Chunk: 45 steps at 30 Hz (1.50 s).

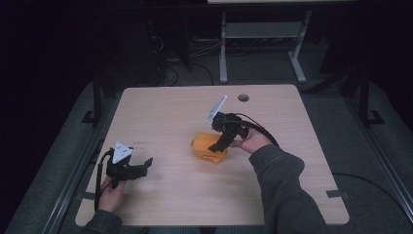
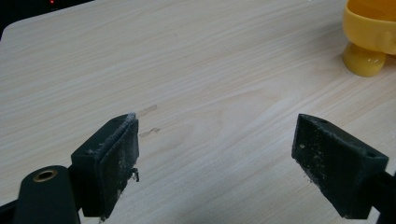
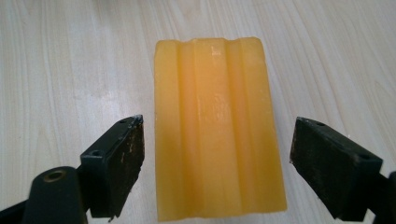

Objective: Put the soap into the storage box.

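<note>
A yellow-orange plastic block [image 1: 207, 147] with lengthwise ridges lies near the middle of the wooden table [image 1: 170, 117]. My right gripper [image 1: 217, 145] hangs just above it, pointing down, open. In the right gripper view the block [image 3: 217, 126] lies between the wide-spread jaws of the right gripper [image 3: 215, 163] without touching either. My left gripper [image 1: 145, 165] rests low at the front left, open and holding nothing. In the left gripper view the left gripper [image 2: 215, 158] faces bare table, and part of the yellow block [image 2: 371, 32] shows at the top right.
A round cable hole [image 1: 243, 97] sits near the table's far edge. Faint tape marks [image 2: 148, 121] lie on the wood ahead of the left jaws. Beyond the table stand a white desk frame [image 1: 263, 44] and cables on a dark floor.
</note>
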Each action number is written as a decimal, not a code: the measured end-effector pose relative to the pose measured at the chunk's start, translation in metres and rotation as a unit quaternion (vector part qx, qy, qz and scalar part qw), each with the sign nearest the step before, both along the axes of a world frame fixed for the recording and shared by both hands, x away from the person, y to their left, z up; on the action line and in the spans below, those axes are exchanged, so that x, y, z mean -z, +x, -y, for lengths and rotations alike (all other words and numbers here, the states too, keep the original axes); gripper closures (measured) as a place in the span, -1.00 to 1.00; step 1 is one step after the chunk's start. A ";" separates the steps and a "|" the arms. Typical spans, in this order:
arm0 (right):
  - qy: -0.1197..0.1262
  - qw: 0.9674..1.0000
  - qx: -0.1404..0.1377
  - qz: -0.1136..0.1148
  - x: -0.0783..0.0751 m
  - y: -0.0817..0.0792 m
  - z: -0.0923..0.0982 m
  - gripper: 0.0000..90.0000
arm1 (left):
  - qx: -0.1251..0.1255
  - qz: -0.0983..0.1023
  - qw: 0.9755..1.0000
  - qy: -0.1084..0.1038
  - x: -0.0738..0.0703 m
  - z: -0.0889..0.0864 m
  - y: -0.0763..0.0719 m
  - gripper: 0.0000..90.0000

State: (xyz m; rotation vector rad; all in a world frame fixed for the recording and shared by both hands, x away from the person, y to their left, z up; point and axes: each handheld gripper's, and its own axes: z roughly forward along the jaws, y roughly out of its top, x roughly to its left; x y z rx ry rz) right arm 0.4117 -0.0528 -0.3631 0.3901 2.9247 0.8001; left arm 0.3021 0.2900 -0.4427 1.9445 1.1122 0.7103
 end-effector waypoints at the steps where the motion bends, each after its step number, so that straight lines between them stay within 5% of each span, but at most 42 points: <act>1: 0.000 1.000 0.002 0.000 0.000 0.000 0.001 -0.61 | 0.000 0.000 1.000 0.000 0.000 0.000 0.000 -0.69; 45: 0.015 0.999 0.039 0.008 -0.008 -0.015 0.047 -0.60 | 0.002 0.001 1.000 0.002 0.000 0.002 0.001 -0.69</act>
